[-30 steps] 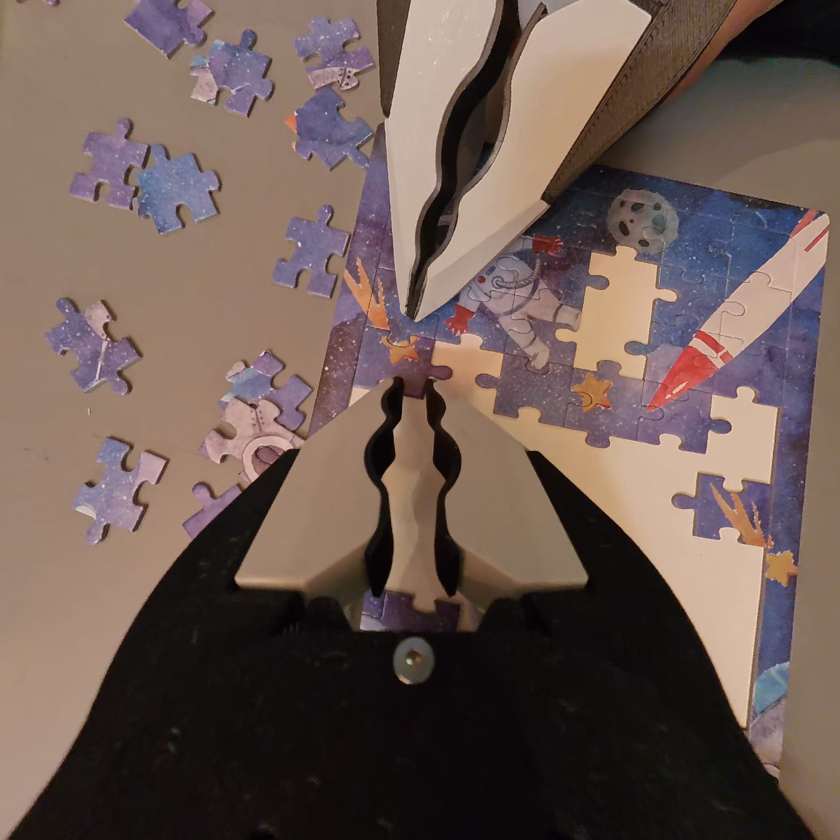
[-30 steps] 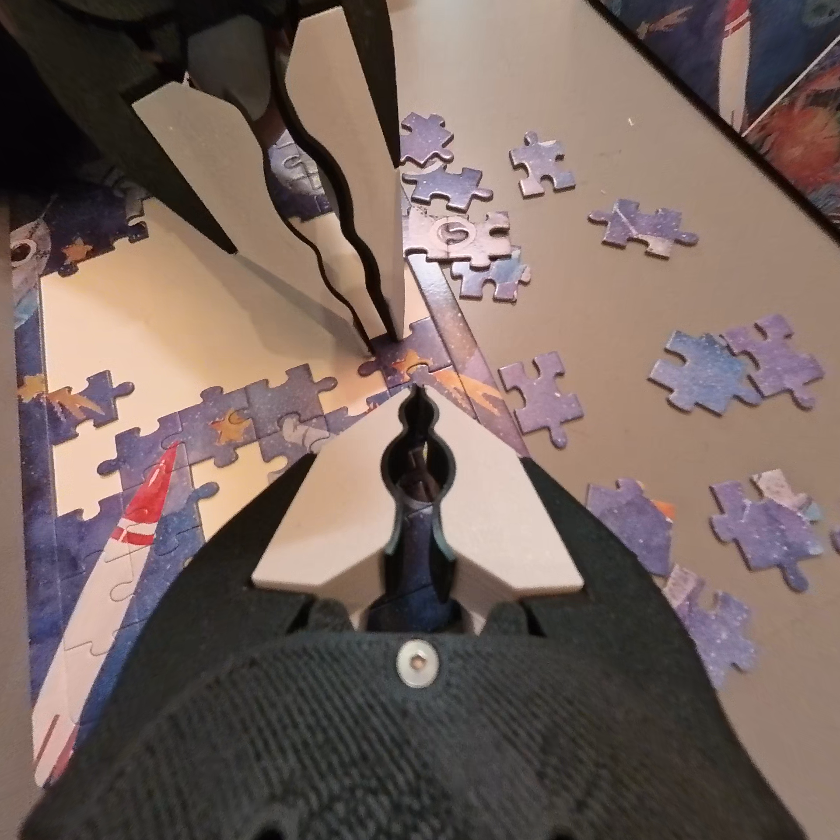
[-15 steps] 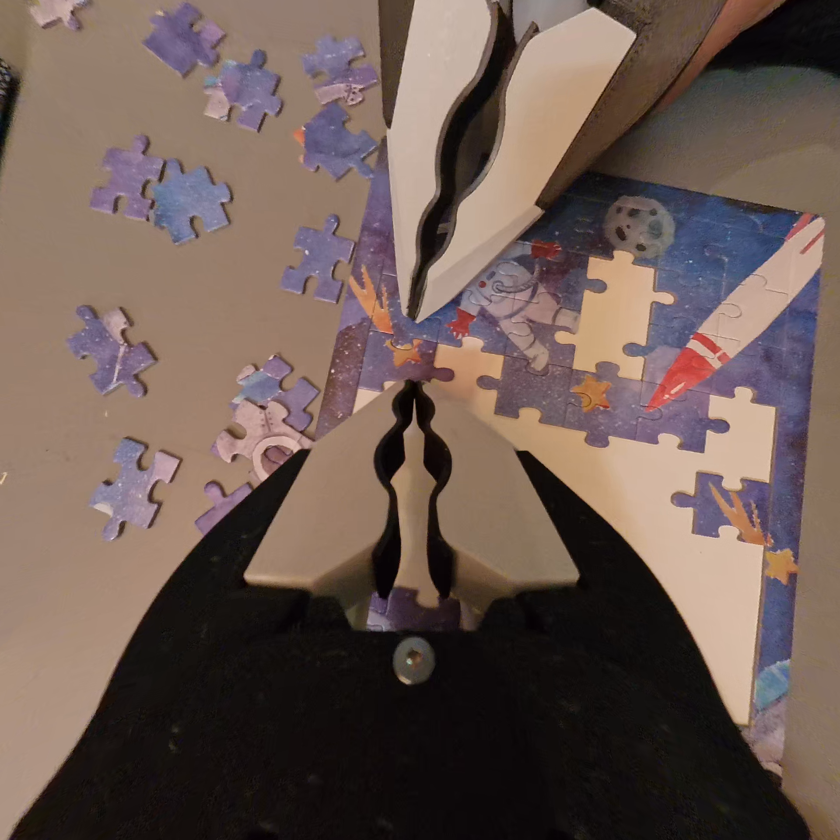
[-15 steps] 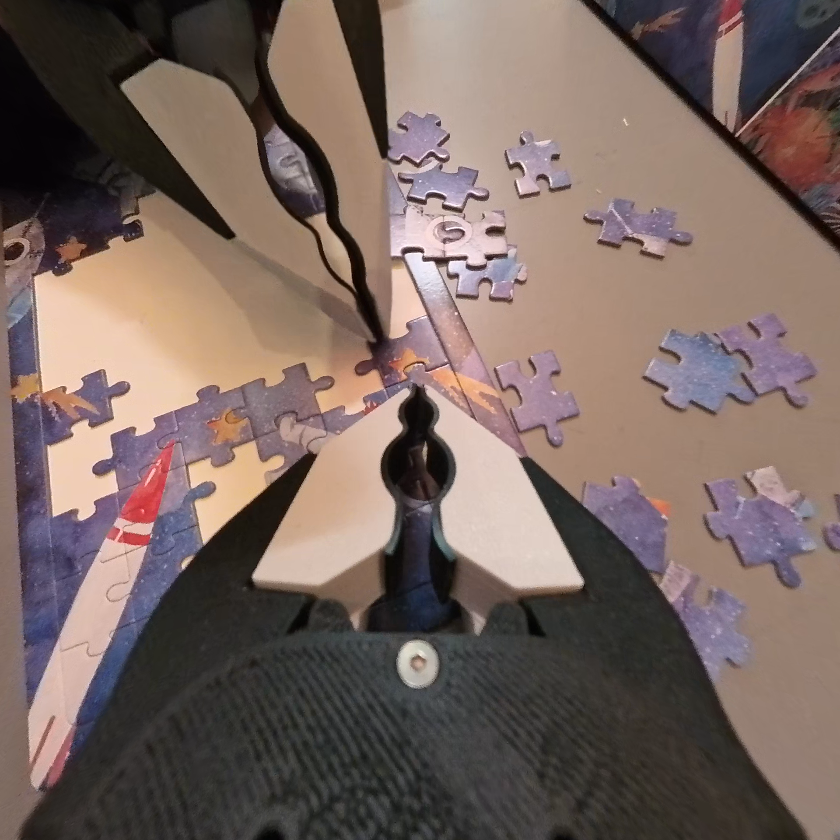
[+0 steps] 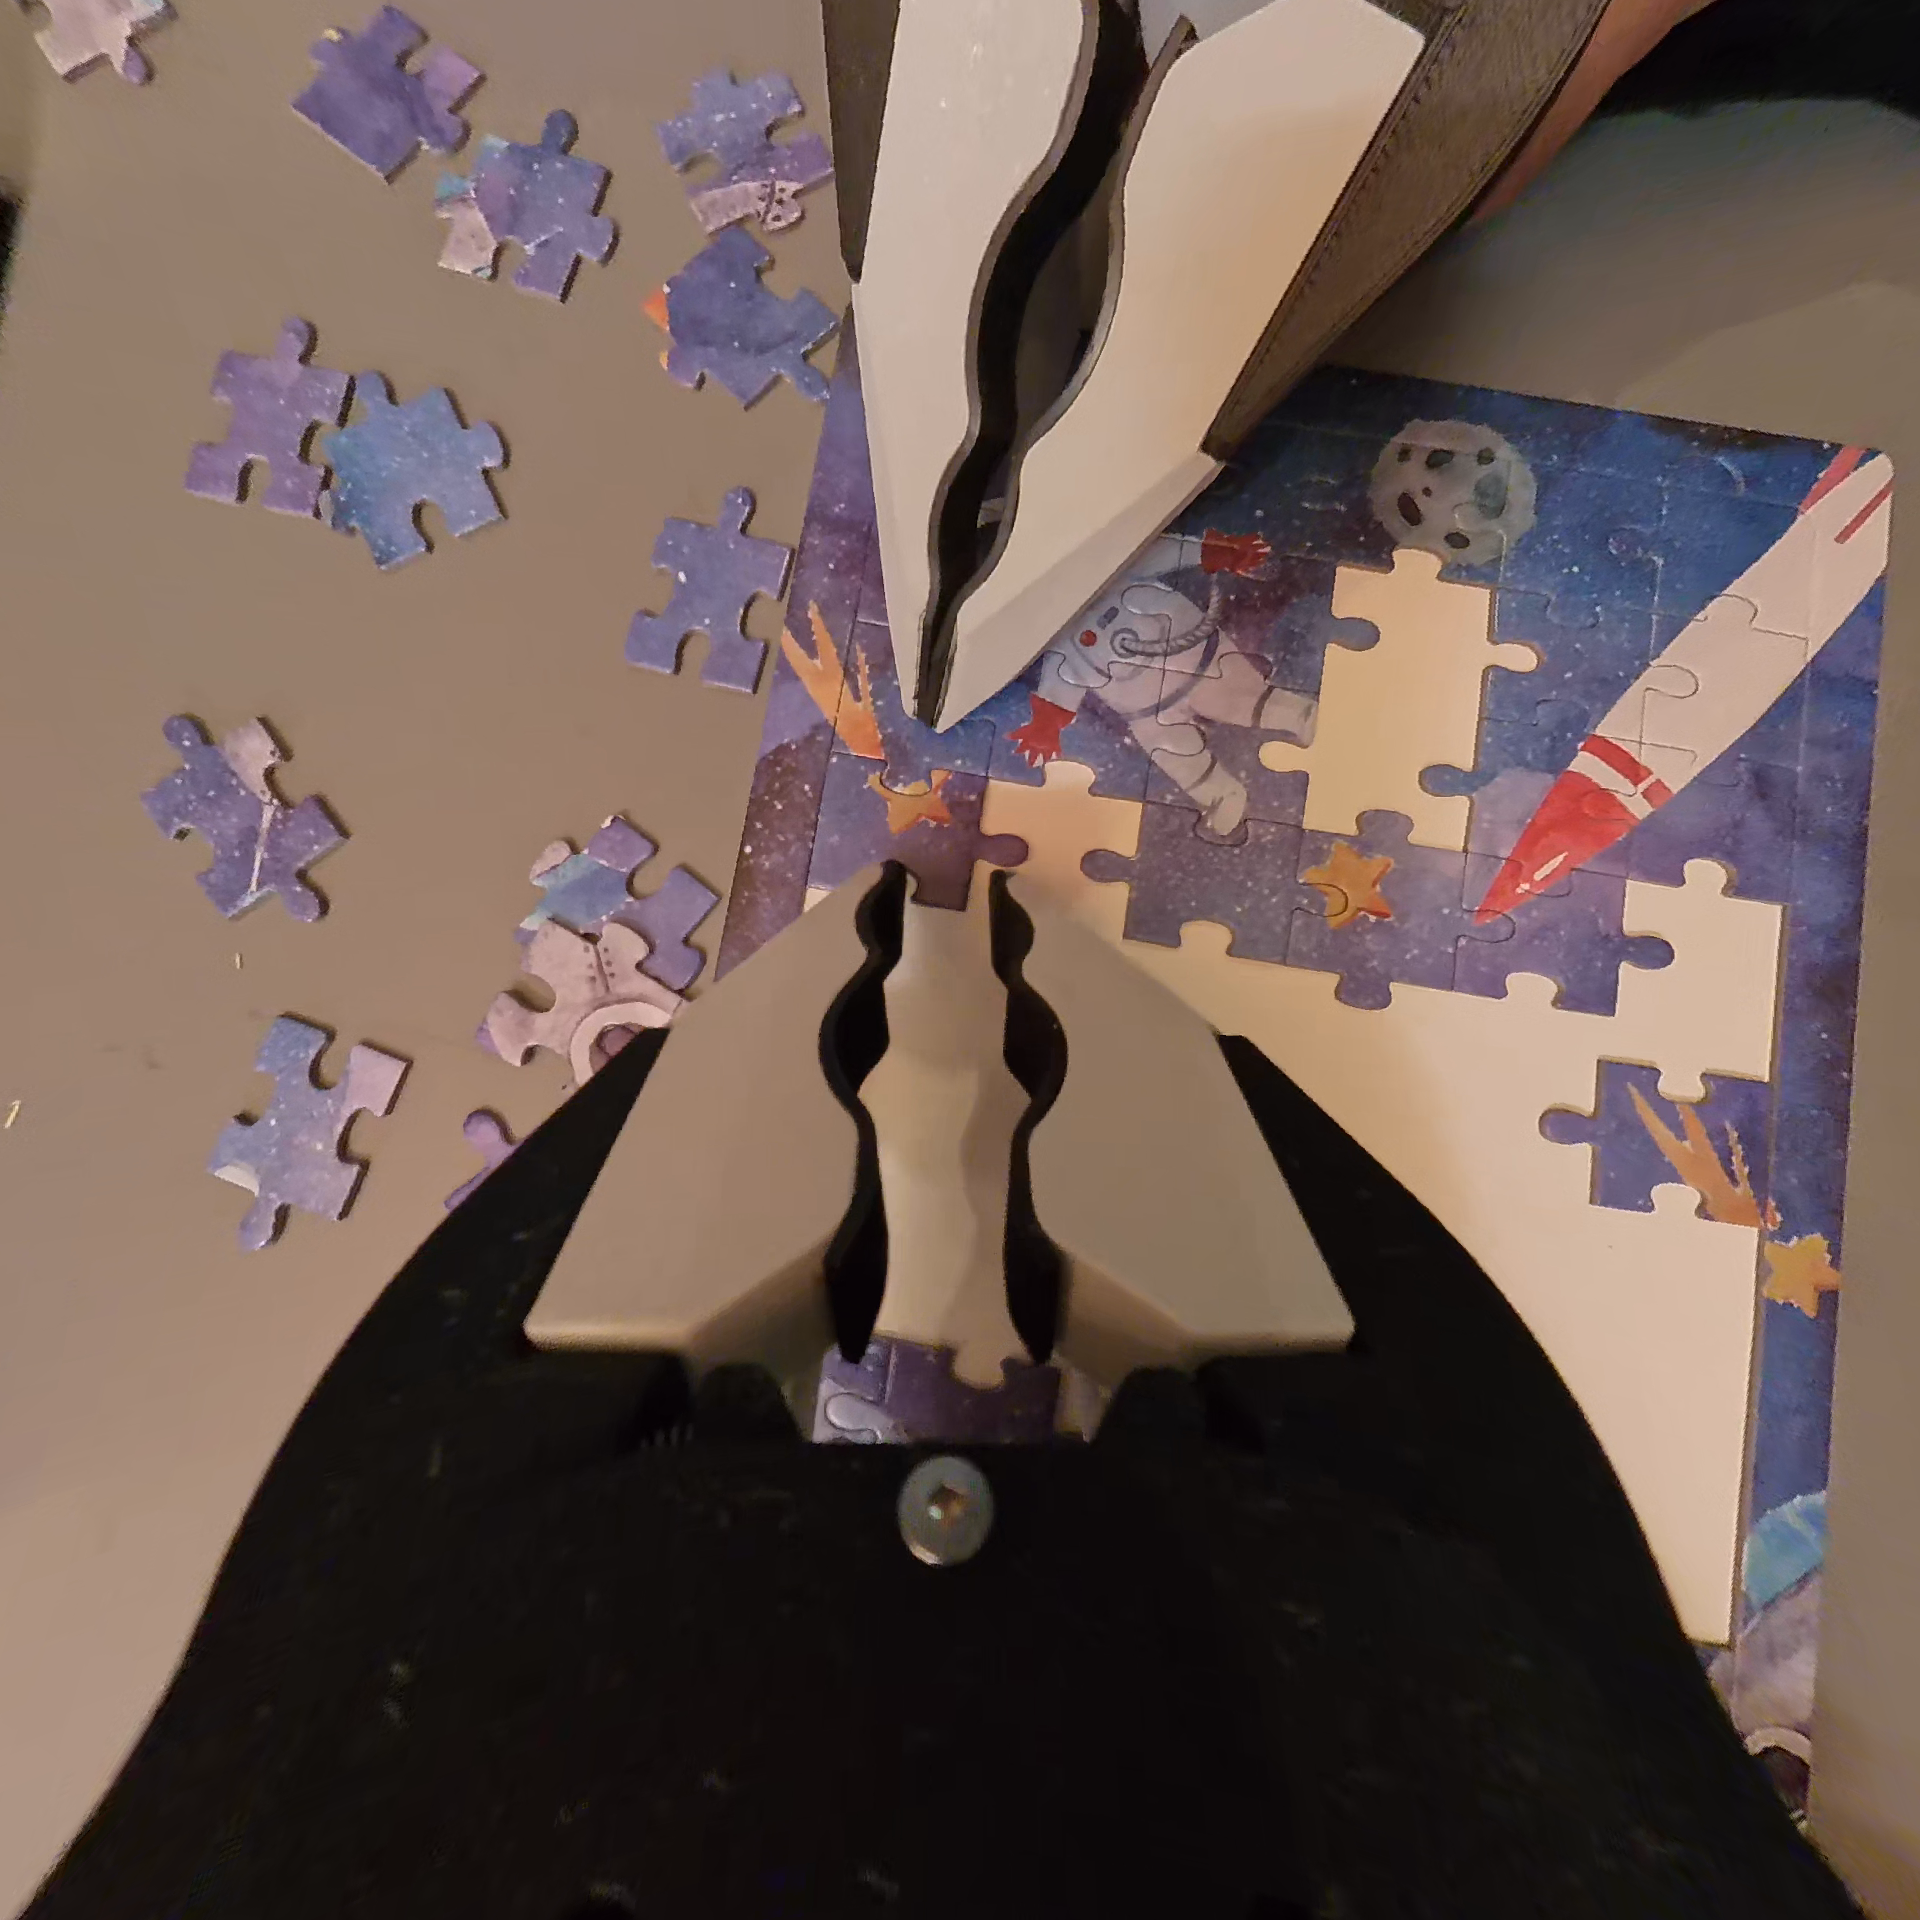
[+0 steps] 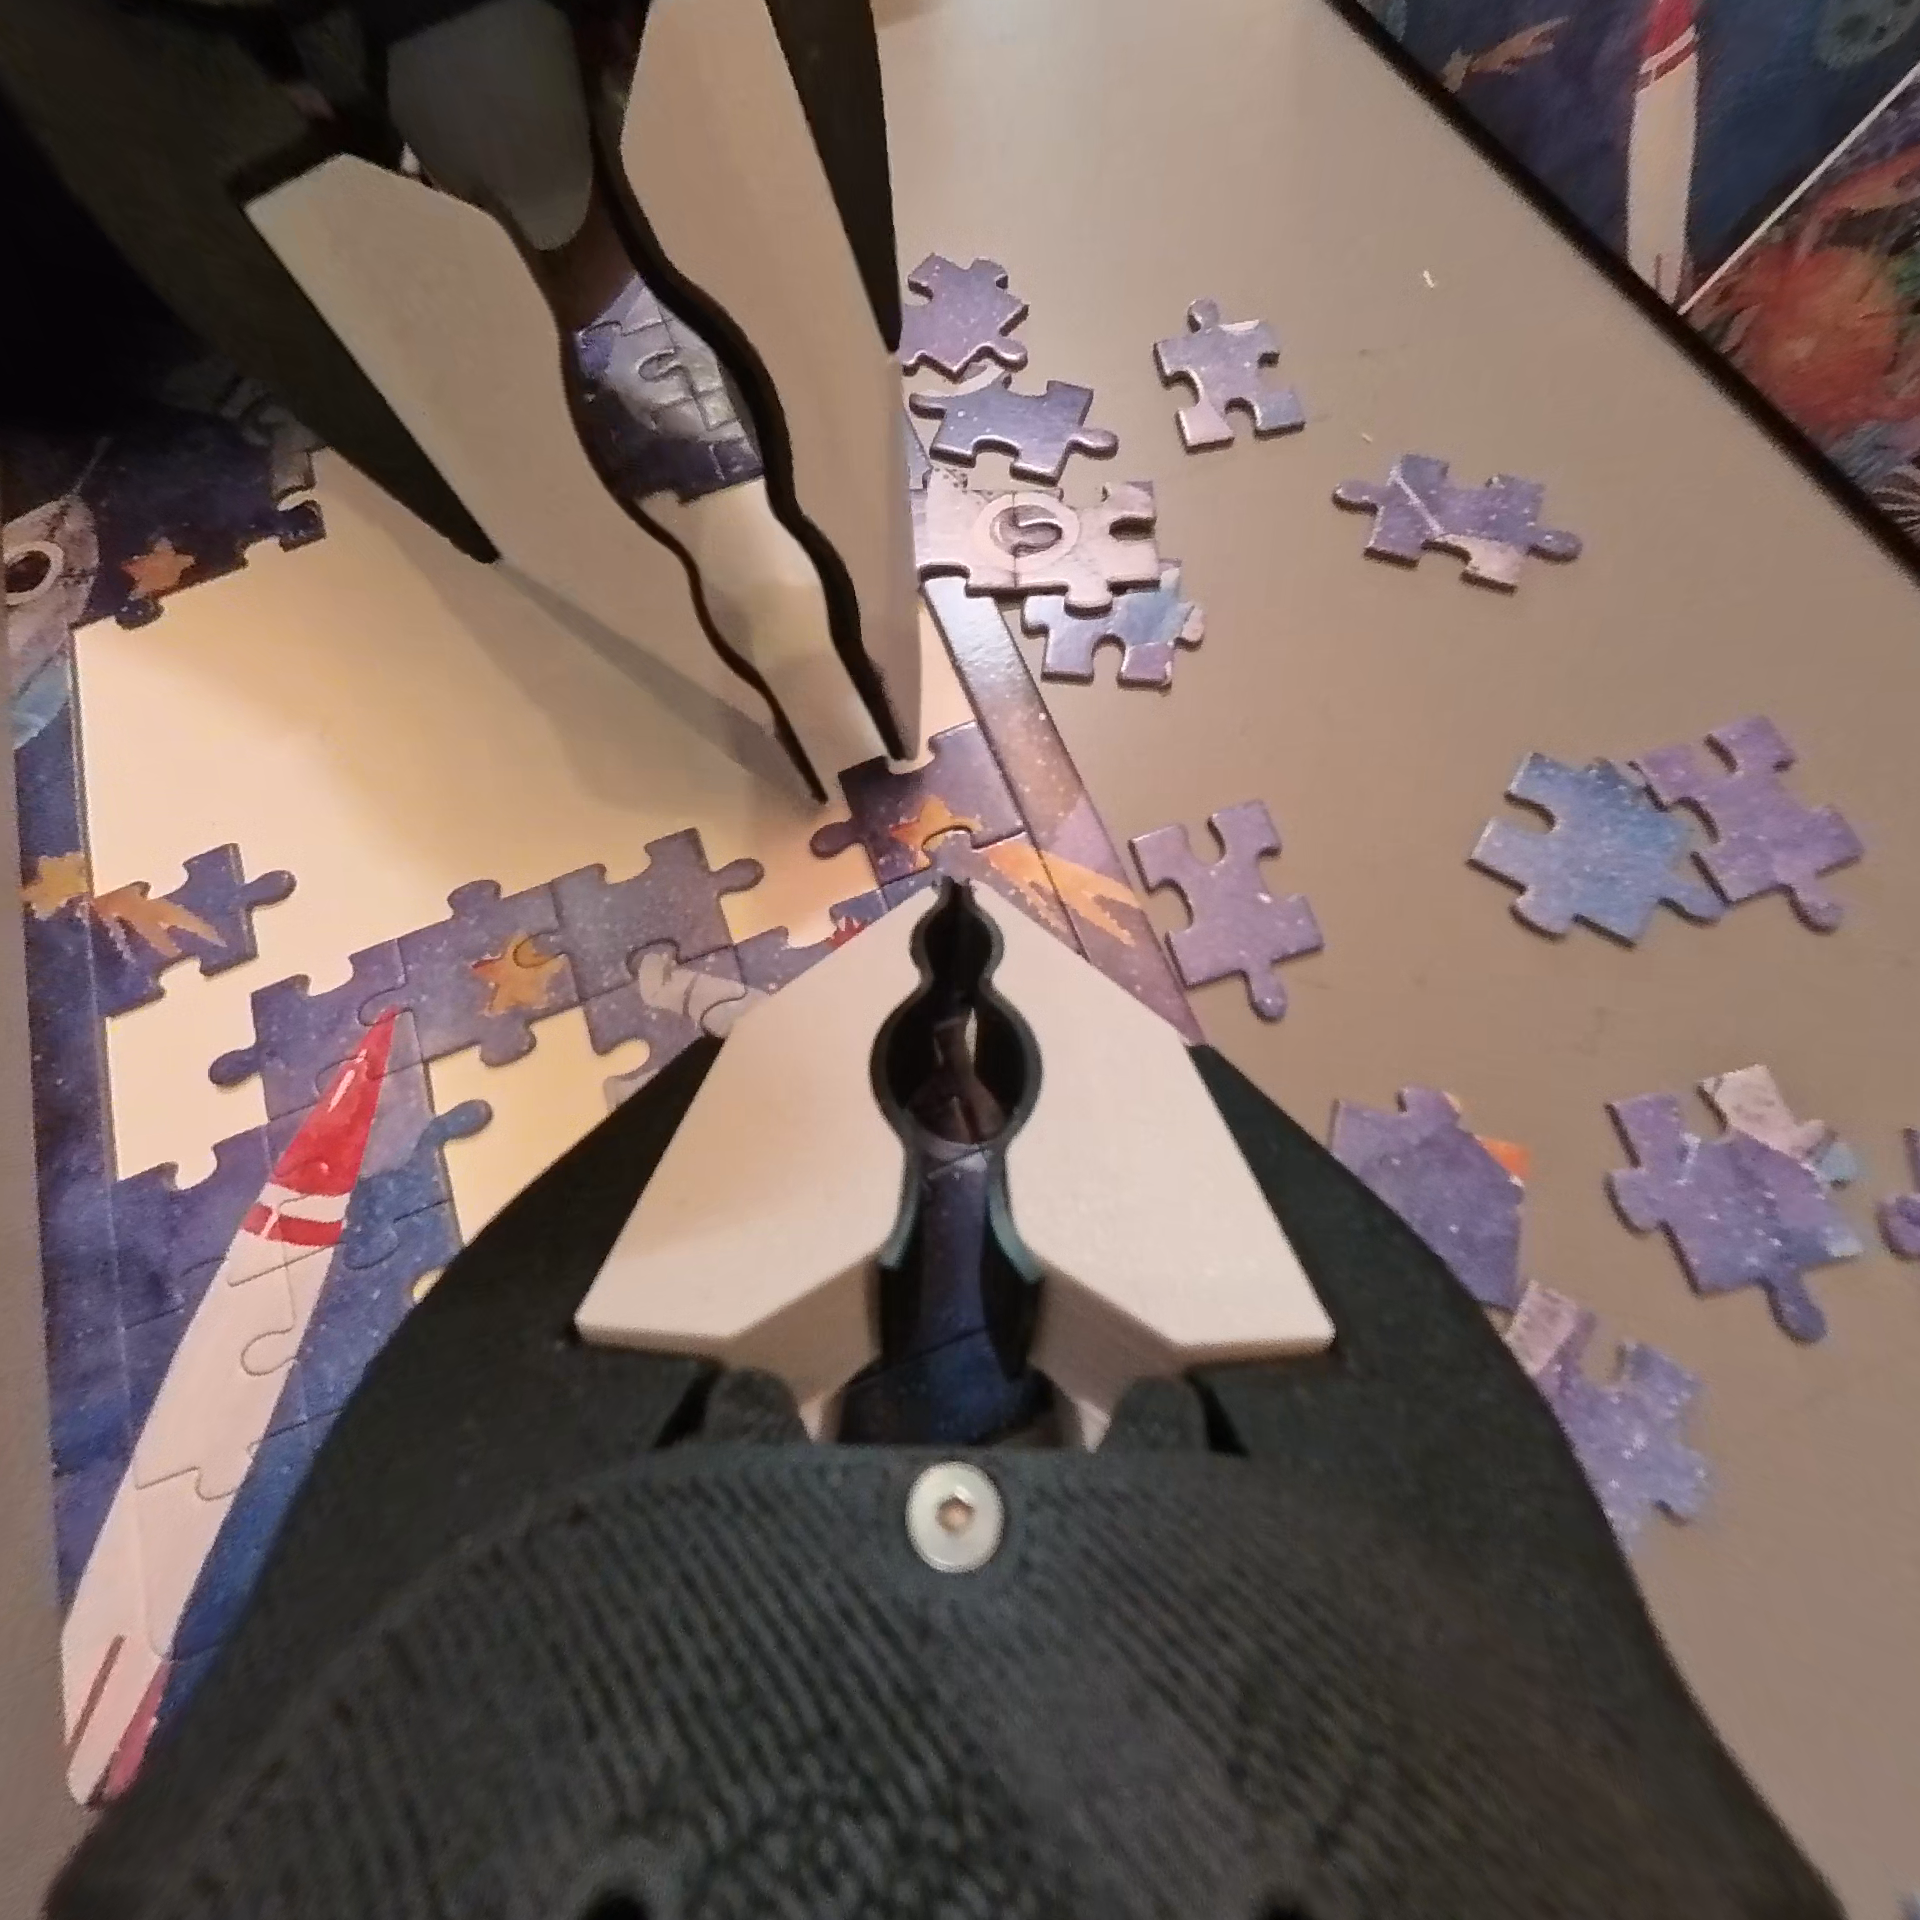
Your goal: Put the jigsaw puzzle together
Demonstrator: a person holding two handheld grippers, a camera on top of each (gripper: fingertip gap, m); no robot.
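A space-picture jigsaw lies partly built in its cream tray [image 5: 1351, 1195]. My left gripper [image 5: 943, 878] is open, its tips down on the tray at the near edge of a purple piece with an orange star [image 5: 914, 821]. That piece lies flat in the puzzle and the pads do not press on it. In the right wrist view the left gripper [image 6: 862, 774] stands at the same piece [image 6: 935, 800]. My right gripper [image 6: 956, 888] is shut, its tips resting on the puzzle by the orange comet. It also shows from above in the left wrist view [image 5: 935, 717].
Several loose purple pieces lie on the grey table [image 5: 104, 623] left of the tray, the nearest one [image 5: 717, 608] beside the tray's edge. A dark picture board or box lid [image 6: 1766, 208] lies at the far side. Bare cream gaps remain in the tray. Less than 4 cm separates the two grippers' tips.
My left jaws closed to shut half a second ago and have now opened wider at the star piece's edge. My right gripper stayed shut and almost still.
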